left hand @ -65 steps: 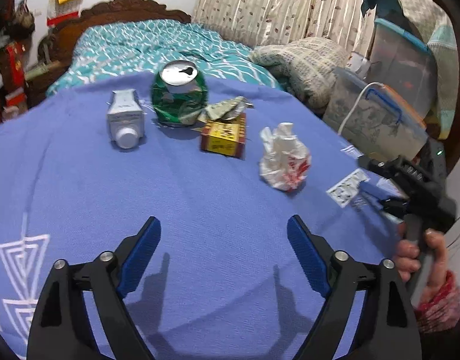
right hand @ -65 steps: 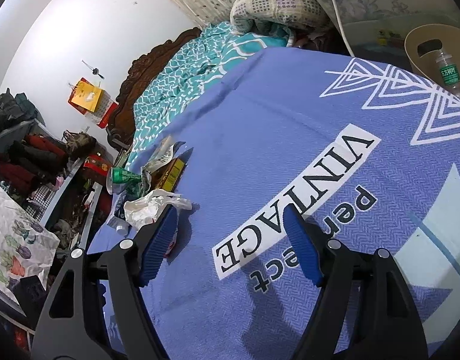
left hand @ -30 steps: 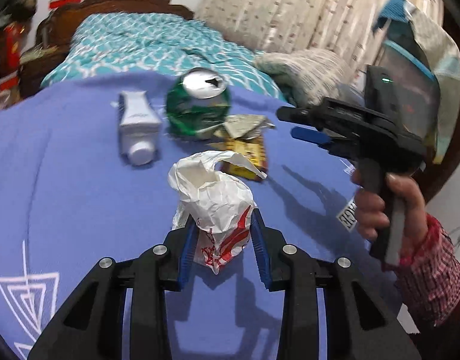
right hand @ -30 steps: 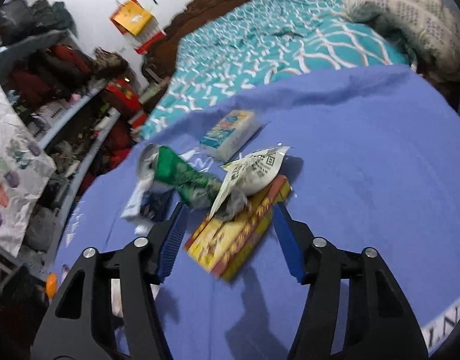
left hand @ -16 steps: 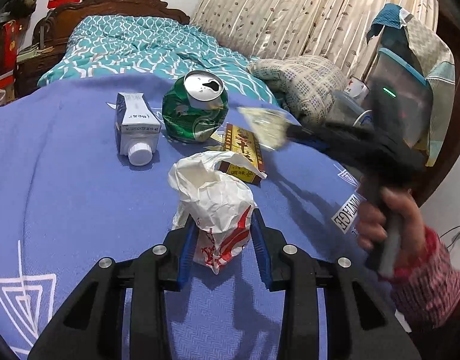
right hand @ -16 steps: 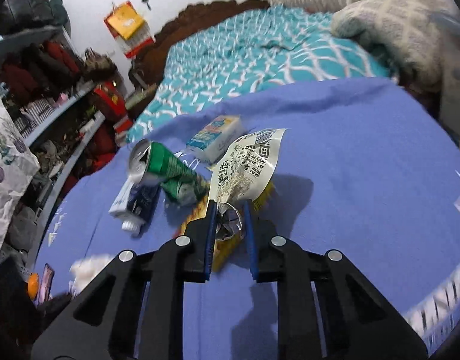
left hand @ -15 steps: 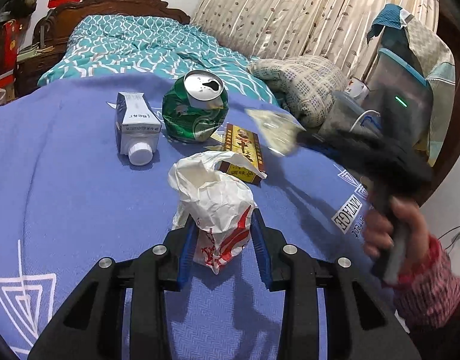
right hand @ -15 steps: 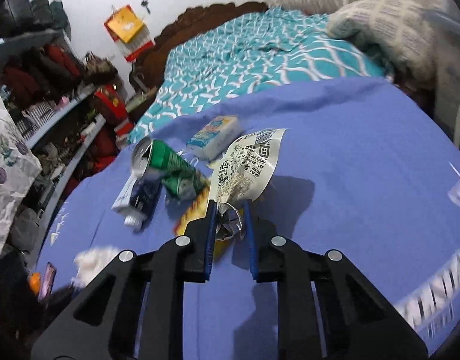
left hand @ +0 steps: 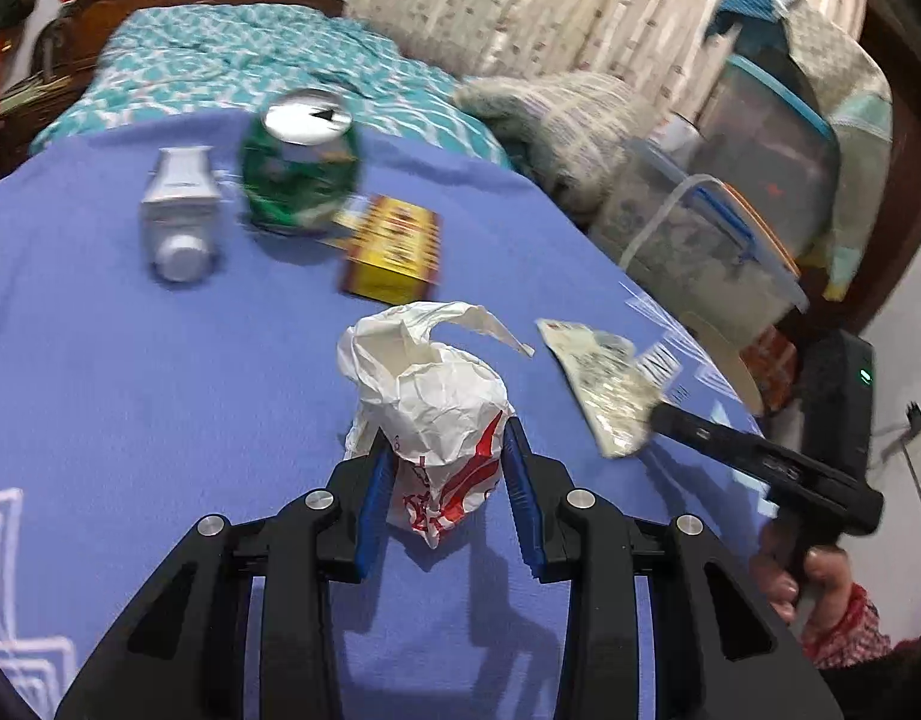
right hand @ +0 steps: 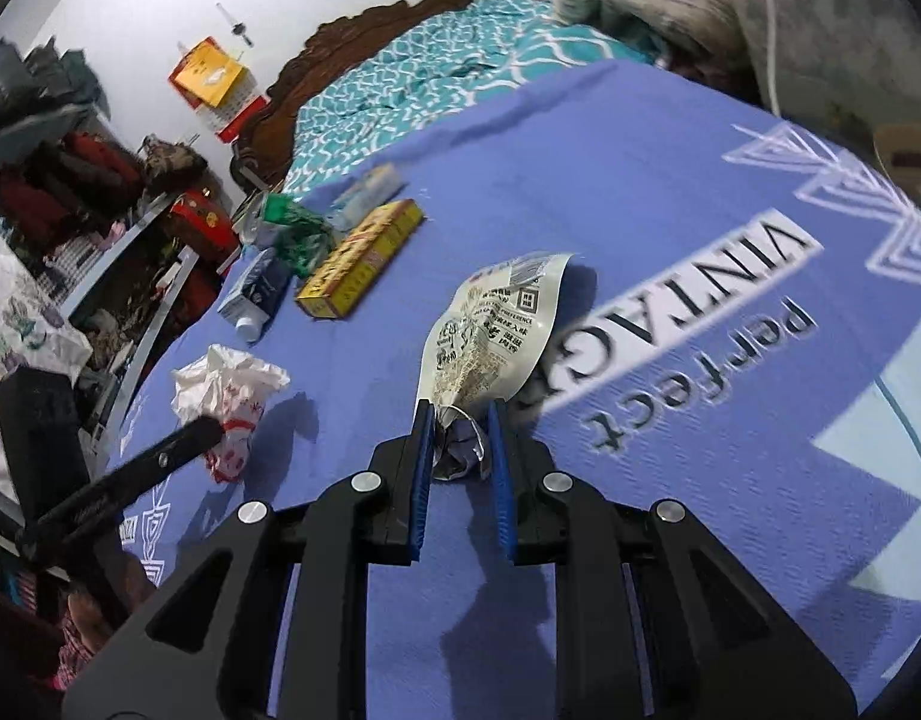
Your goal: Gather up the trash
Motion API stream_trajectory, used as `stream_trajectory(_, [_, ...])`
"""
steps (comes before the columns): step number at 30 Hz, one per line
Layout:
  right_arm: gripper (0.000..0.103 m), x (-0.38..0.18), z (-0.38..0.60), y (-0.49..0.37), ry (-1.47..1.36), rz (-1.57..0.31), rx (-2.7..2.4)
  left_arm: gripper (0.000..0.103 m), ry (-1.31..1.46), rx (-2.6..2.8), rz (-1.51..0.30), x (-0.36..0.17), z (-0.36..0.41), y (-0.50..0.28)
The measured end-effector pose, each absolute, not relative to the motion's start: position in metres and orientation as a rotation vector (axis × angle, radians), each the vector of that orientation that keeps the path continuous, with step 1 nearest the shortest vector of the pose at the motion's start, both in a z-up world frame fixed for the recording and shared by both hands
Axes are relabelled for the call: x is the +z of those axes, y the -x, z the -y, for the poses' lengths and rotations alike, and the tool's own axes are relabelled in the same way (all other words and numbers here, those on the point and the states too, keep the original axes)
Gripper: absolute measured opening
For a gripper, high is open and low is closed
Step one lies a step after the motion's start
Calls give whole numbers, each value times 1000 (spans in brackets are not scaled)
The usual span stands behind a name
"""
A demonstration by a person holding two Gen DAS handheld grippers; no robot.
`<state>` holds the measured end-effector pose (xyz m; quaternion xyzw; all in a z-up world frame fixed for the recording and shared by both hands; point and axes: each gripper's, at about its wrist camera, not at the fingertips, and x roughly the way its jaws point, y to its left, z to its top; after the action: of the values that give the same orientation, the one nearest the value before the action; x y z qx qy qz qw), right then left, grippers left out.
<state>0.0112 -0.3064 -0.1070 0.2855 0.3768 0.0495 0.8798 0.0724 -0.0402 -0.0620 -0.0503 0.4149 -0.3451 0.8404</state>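
The left gripper (left hand: 448, 474) is closed partway on a crumpled white paper bag (left hand: 436, 414) with red print; both blue pads (left hand: 373, 498) press its lower half, and the bag's open top stands above the fingers. The bag sits over the blue blanket (left hand: 130, 360) that covers the bed, toward its near edge. The right gripper (right hand: 458, 450) is closed narrowly on the crushed end of a printed foil wrapper (right hand: 490, 336); the wrapper's flat printed part rises forward past the fingertips and casts a shadow on the blanket below it. In the left wrist view this gripper enters from the right edge, gripped by a hand (left hand: 808, 576) in a red checked sleeve, and the wrapper hangs just beside the paper bag, apart from it. Three pieces of trash lie together toward the far edge of the blanket: a crushed green can (left hand: 301, 171) with its silver top facing the camera, a small white carton (left hand: 181, 210) with a round cap lying just left of the can, and a yellow box (left hand: 394, 255) just right of the can and nearer to the camera. Whether the box touches the can cannot be told because of blur. Clear plastic storage bins (left hand: 712, 240) stand beyond the right edge of the blanket.
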Motion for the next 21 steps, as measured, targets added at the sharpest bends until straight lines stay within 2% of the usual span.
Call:
stream_trajectory(7, [21,-106,304,-12,-602,-784,105,34,46,-775,-901,-70,72,-58])
stream_trajectory(21, [24,-107,295,-8,-569,-787,103,34,90,-776,-909,-71,64,-63])
